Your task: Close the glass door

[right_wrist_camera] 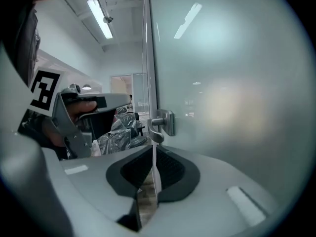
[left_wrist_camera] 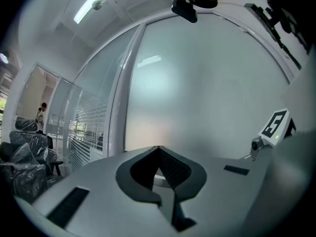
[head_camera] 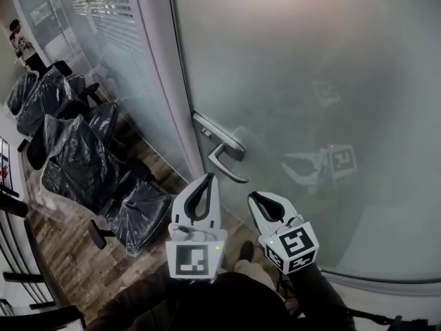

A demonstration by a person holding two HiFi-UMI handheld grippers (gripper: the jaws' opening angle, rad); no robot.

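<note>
The frosted glass door [head_camera: 310, 81] fills the head view from twelve to four o'clock. Its silver lever handle [head_camera: 224, 154] sits near centre, at twelve o'clock of both claws. The left gripper [head_camera: 205, 179] and the right gripper [head_camera: 256, 197] each have their jaws drawn together and hold nothing. Plastic-wrapped black chairs [head_camera: 76, 150] stand at nine o'clock on the brown wood-plank floor [head_camera: 69, 254].

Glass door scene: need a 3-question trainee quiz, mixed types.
1. True or false: the right gripper grips the door handle.
2. What stands left of the glass door in the head view? A) plastic-wrapped chairs B) a sofa C) a bicycle
3. Fill in: the jaws of the left gripper are ____, with nothing between them.
Key: 1 false; 2 A; 3 together.
</note>
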